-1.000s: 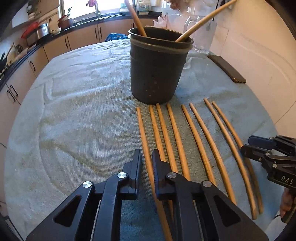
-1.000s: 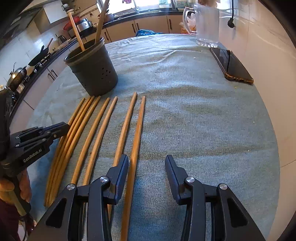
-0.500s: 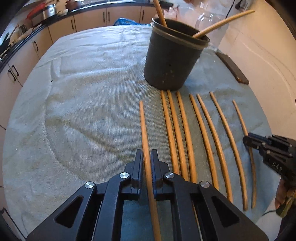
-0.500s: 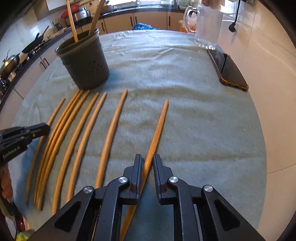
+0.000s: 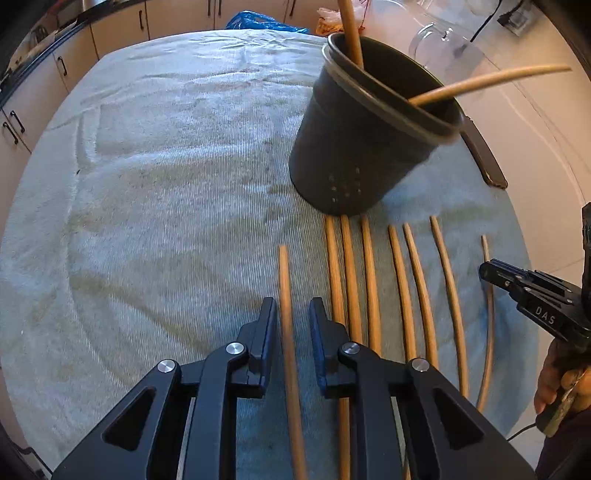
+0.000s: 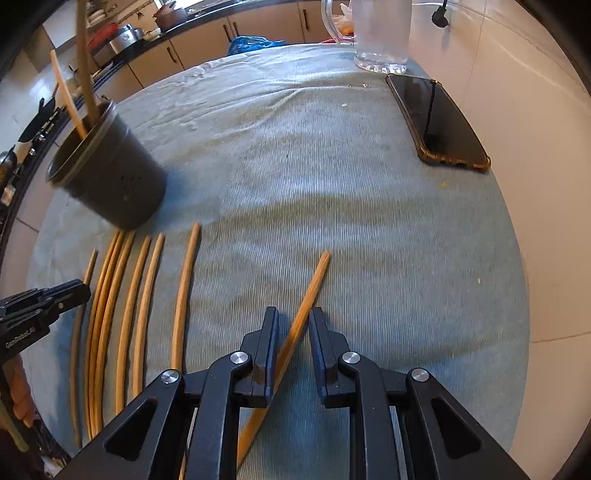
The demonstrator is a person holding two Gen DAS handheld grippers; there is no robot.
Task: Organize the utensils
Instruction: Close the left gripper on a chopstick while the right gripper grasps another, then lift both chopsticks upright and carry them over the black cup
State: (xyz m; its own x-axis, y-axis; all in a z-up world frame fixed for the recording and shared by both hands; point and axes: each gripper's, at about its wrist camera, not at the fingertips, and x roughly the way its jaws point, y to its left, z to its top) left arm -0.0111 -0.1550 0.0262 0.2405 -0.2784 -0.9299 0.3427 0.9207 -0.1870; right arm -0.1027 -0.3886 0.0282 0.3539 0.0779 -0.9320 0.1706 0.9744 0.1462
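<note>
A dark utensil pot [image 5: 369, 144] stands on the grey-green cloth with two wooden chopsticks in it; it also shows in the right wrist view [image 6: 107, 184]. Several wooden chopsticks [image 5: 369, 280] lie in a row in front of it. My left gripper [image 5: 291, 314] is narrowly closed around one chopstick [image 5: 286, 295], lifted apart from the row. My right gripper [image 6: 293, 325] is narrowly closed around another chopstick [image 6: 310, 291], angled to the right of the row [image 6: 140, 295]. Each gripper shows at the edge of the other's view.
A black phone [image 6: 436, 118] lies at the right of the cloth, near the wall. A clear glass jug [image 6: 380, 33] stands at the far right. Kitchen cabinets and a counter run behind the table. The cloth's edge drops off at left and front.
Both grippers closed on a chopstick each and drew it away from the row, the left one to the left, the right one to the right. Both views have risen and tilted.
</note>
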